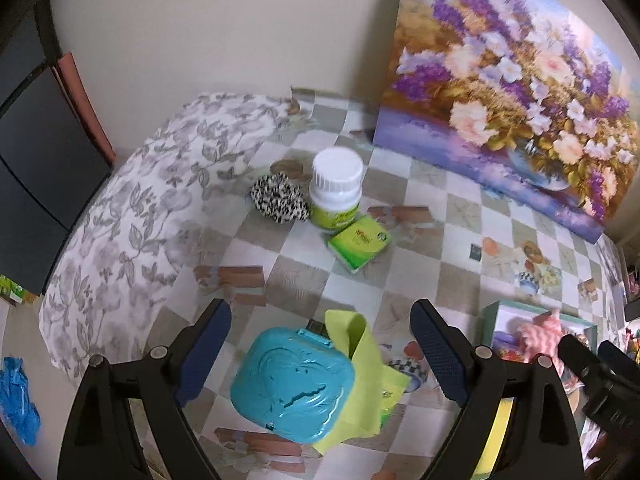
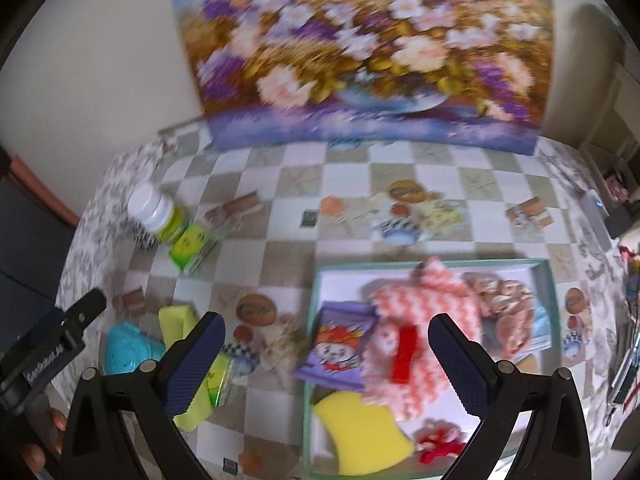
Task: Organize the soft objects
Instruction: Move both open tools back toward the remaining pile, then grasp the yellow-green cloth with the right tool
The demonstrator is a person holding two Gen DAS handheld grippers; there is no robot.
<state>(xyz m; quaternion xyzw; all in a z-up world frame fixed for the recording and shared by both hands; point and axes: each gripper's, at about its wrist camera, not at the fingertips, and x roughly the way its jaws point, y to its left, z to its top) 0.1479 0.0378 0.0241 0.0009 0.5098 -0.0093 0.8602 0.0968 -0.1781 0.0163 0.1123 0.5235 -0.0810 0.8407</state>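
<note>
My left gripper (image 1: pixel 320 354) is open and empty above a turquoise hard case (image 1: pixel 292 384) that lies on a yellow-green cloth (image 1: pixel 360 364). Farther off lie a black-and-white scrunchie (image 1: pixel 278 198), a white-capped bottle (image 1: pixel 336 188) and a green packet (image 1: pixel 360 246). My right gripper (image 2: pixel 326 360) is open and empty over a teal-rimmed box (image 2: pixel 316 280). The box holds a pink knitted doll (image 2: pixel 404 320), a purple pouch (image 2: pixel 340 340), a yellow sponge (image 2: pixel 360 432), a red scrunchie (image 2: pixel 436 444) and a brown patterned cloth (image 2: pixel 504 304).
A flower painting (image 1: pixel 508 92) leans on the wall at the back of the checkered tablecloth (image 1: pixel 420 248). The table's left edge drops off by a dark cabinet (image 1: pixel 32 160). The left gripper also shows in the right wrist view (image 2: pixel 60 332).
</note>
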